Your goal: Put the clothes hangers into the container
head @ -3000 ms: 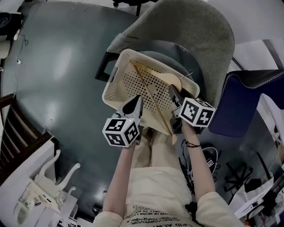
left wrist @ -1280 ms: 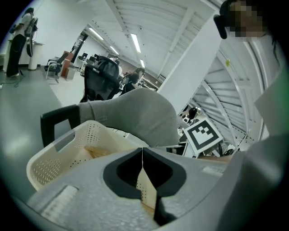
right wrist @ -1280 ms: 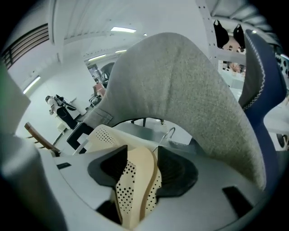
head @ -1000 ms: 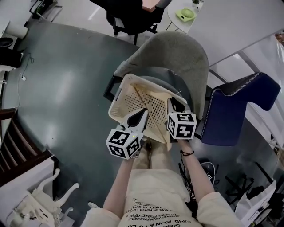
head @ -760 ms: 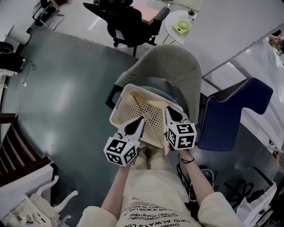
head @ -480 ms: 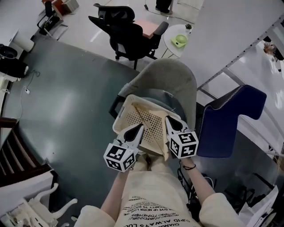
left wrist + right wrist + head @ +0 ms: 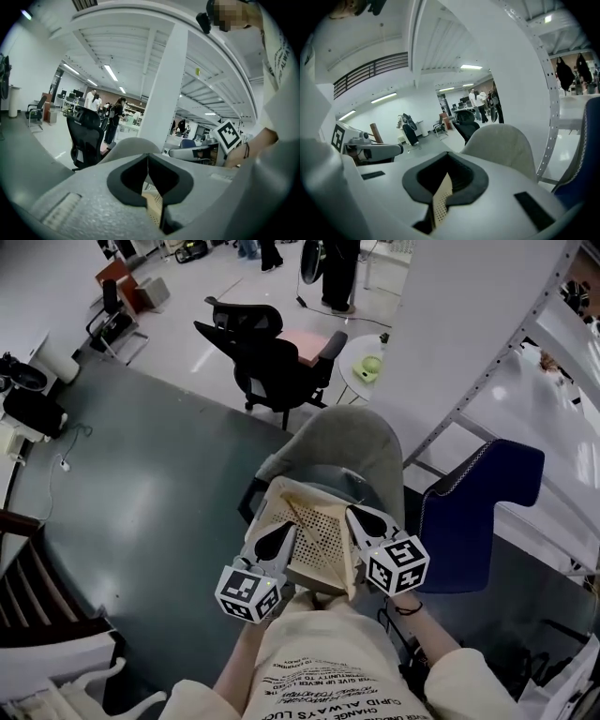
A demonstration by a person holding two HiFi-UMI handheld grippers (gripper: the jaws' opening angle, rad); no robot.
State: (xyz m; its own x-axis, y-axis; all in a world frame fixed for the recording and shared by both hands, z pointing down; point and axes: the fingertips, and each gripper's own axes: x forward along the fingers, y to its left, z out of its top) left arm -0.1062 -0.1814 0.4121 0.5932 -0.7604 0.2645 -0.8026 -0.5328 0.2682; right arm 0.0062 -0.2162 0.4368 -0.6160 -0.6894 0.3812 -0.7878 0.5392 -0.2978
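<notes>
A beige perforated basket [image 7: 319,542] rests on the seat of a grey chair [image 7: 352,442] right in front of me. A wooden hanger [image 7: 293,516] lies inside it, with its bar slanting across the bottom. My left gripper [image 7: 286,529] is shut on the basket's near rim at its left side. The right gripper [image 7: 355,513] is shut on the rim at the right. In the left gripper view the jaws [image 7: 148,155] meet over a strip of the basket [image 7: 153,207]. In the right gripper view the perforated wall [image 7: 439,200] stands between the shut jaws [image 7: 447,160].
A blue chair [image 7: 478,502] stands just right of the grey one. A black office chair [image 7: 272,362] and a small round table [image 7: 367,362] are behind it. A white column [image 7: 441,334] rises at the right, and dark wooden furniture [image 7: 28,568] sits at the left.
The head view has tipped up, so more of the room shows and the basket looks smaller. Since three seconds ago both grippers have come back to the basket's near rim and stayed there.
</notes>
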